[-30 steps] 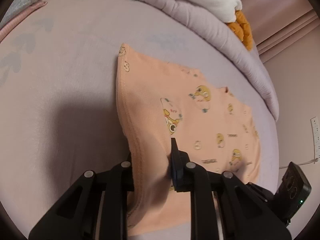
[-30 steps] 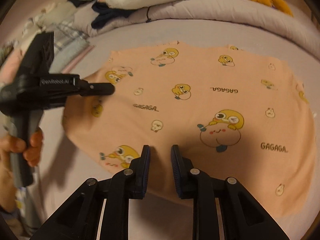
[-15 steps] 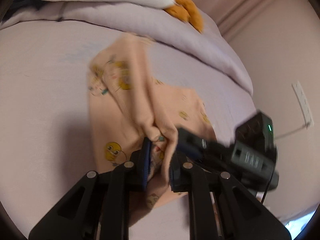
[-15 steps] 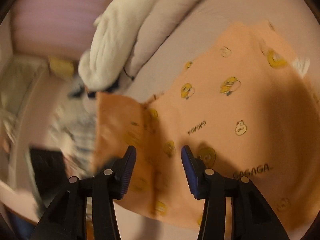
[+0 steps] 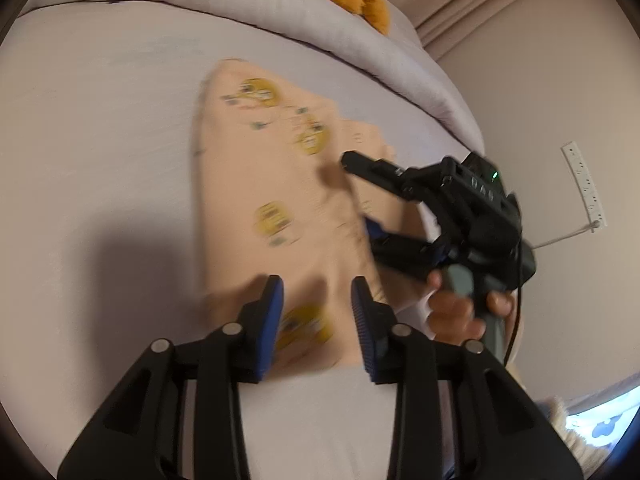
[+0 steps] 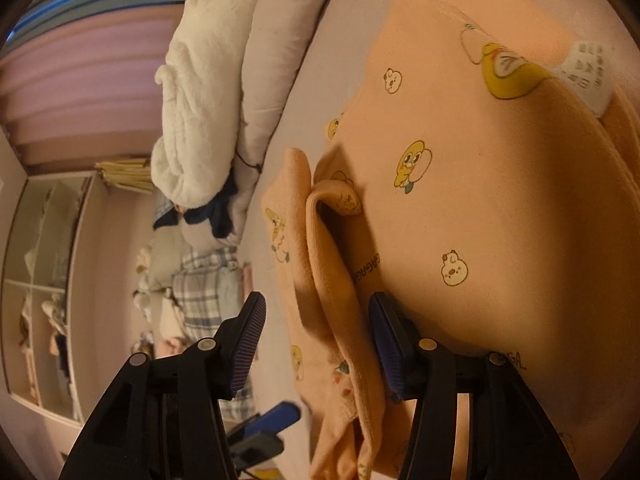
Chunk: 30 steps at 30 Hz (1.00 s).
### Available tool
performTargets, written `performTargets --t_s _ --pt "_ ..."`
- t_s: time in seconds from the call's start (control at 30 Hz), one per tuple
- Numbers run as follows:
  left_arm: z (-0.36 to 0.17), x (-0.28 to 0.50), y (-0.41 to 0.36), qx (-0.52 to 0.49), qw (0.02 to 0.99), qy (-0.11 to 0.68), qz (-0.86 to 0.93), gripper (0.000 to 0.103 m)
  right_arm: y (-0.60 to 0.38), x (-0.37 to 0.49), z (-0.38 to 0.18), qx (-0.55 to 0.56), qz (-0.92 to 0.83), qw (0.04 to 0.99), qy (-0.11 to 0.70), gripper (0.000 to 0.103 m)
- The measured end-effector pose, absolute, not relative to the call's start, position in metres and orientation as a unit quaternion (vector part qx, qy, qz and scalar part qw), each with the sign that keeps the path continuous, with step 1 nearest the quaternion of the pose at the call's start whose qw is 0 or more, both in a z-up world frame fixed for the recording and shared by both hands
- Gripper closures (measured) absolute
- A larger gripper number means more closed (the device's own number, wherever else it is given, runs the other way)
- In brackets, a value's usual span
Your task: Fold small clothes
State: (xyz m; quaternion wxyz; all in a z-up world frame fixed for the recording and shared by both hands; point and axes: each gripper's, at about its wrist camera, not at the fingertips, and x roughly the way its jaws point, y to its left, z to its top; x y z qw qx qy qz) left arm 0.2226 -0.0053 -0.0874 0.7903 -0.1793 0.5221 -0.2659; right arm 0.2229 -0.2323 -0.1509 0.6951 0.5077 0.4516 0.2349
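Over folded peach garment (image 5: 256, 184), both grippers (image 5: 318, 300) (image 6: 316, 328) gaping

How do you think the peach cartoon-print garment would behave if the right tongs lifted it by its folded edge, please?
The peach garment would probably droop limply: its folded flap already curls and sags. It looks thin and light, lying flat on the bed. Its layers may slide apart, since they lie loosely overlapped.

Pale lilac bedsheet (image 5: 100, 152) underneath, puffy lilac duvet (image 5: 280, 28) and white fluffy blanket (image 6: 192, 112) piled ahead, white wall socket strip (image 5: 585, 184) off right.
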Motion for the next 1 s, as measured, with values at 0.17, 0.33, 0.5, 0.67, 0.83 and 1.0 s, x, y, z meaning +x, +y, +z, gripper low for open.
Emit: performTargets --t_s 0.17,0.33,0.5,0.67,0.83,1.0 --pt "-0.1 0.208 0.022 -0.209 0.783 0.534 -0.239 0.067 -0.2 0.234 -0.131 0.381 0.2 0.762 0.483 0.078" --pt "-0.104 0.195 0.035 -0.216 0.78 0.54 -0.231 0.067 -0.185 0.234 -0.113 0.297 0.175 0.809 0.476 0.09" --pt "-0.108 0.191 0.039 -0.221 0.777 0.543 -0.232 0.065 -0.219 0.23 -0.078 0.272 0.158 0.846 0.431 0.094" --pt "-0.115 0.192 0.033 -0.219 0.77 0.551 -0.235 0.065 -0.275 0.228 -0.077 0.279 0.105 0.861 0.413 0.094" --pt "-0.113 0.197 0.017 -0.209 0.769 0.553 -0.244 0.065 -0.306 0.224 -0.098 0.293 0.06 0.857 0.419 0.1" --pt "-0.1 0.208 -0.006 -0.199 0.775 0.541 -0.259 0.065 -0.313 0.22 -0.12 0.302 0.042 0.849 0.431 0.1"
